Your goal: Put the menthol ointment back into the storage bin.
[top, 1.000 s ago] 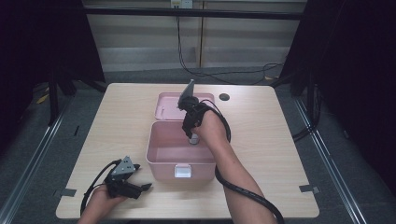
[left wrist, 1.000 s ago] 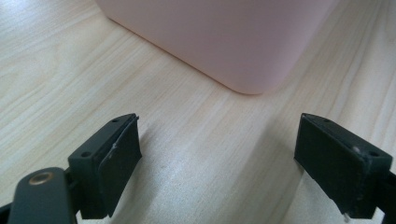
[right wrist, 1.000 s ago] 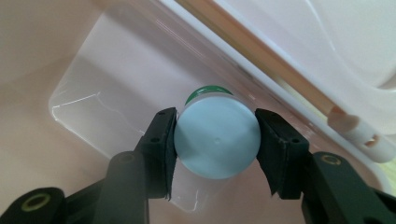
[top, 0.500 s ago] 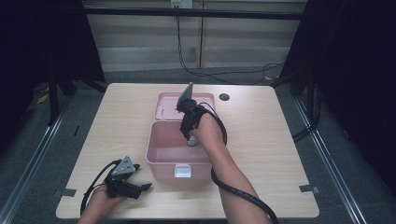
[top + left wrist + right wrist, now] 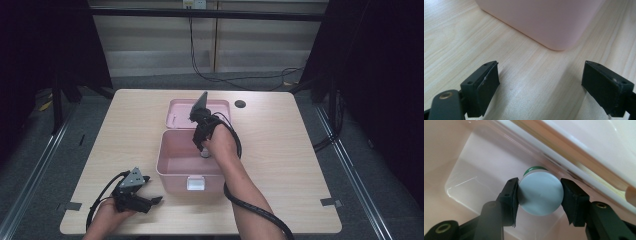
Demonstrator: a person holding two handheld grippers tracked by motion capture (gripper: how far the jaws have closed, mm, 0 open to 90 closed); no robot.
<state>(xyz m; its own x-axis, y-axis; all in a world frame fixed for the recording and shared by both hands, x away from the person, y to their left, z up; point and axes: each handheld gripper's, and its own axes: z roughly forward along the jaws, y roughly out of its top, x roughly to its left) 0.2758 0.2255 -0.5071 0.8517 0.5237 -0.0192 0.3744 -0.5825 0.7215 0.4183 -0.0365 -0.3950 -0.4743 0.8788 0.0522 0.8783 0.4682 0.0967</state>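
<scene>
An open pink box (image 5: pixel 172 181) stands mid-table, its lid (image 5: pixel 179 113) lying flat behind it. My right gripper (image 5: pixel 204 150) points down into the box, shut on a small round container (image 5: pixel 205 154) with a pale cap. The right gripper view shows that cap (image 5: pixel 541 196) and a green body behind it, clamped between the jaws of the right gripper (image 5: pixel 540 191) just above the pink floor (image 5: pixel 466 185). My left gripper (image 5: pixel 155 200) lies open on the table near the box's front left corner. The left gripper (image 5: pixel 540 77) holds nothing, with the box wall (image 5: pixel 541 20) just ahead.
A white latch (image 5: pixel 195 183) sits on the box's front wall. A dark round hole (image 5: pixel 240 104) marks the table behind the lid. Bare wooden tabletop (image 5: pixel 300 160) spreads right and left of the box. Cables trail from both grippers.
My right gripper has sunk slightly lower into the box with the container. The left gripper has stayed where it was.
</scene>
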